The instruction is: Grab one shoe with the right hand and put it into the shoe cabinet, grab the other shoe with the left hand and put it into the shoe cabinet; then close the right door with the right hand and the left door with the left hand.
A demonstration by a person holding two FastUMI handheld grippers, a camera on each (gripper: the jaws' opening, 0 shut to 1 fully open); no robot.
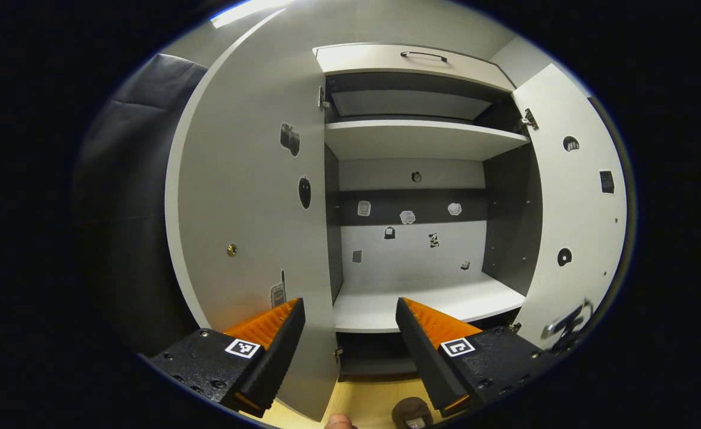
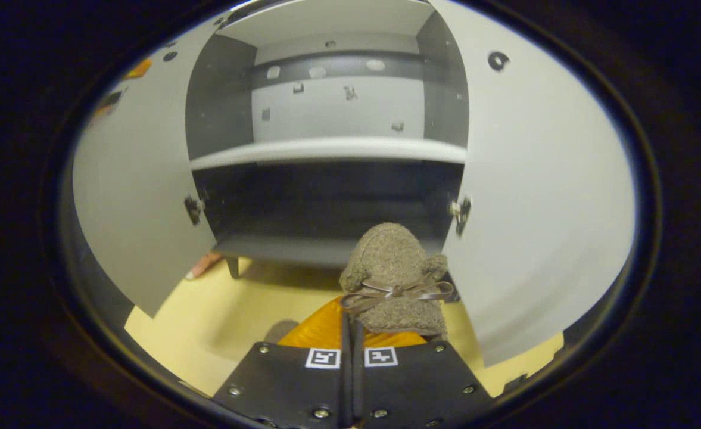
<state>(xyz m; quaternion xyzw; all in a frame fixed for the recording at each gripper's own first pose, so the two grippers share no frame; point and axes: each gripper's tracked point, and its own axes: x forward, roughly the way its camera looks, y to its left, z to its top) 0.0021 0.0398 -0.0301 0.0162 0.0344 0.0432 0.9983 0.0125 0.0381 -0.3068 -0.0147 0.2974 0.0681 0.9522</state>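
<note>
Left gripper view: the left tongs (image 1: 350,333) hang open with nothing between the two fingers, pointed straight into the shoe cabinet (image 1: 413,140). Both doors stand wide — the left door (image 1: 249,196) swung out to one side, the right door (image 1: 570,214) to the other — so the pale middle shelf (image 1: 421,301) is fully exposed and bare. Small stickers dot the back panel and the inner faces of the doors. A handle (image 1: 423,55) sits on the drawer front above. Low in this view, a strip of light wooden floor (image 1: 362,405) shows between the fingers. The open, raised pose suggests this hand is waiting for its turn.

Right gripper view: the right tongs (image 2: 350,325) are pressed together on the near end of a brown fuzzy shoe (image 2: 389,268), a thin ribbon bow across its top just above the fingertips. The shoe is held off the floor, in front of the cabinet's dark bottom compartment (image 2: 326,208), nearer the right door's edge. Its long axis runs away from the camera, in line with the fingers, the rounded far end leading towards the opening — a sensible way to carry it, since it can slide in end first. Which end is the toe is hard to tell. It is not yet inside.
</note>
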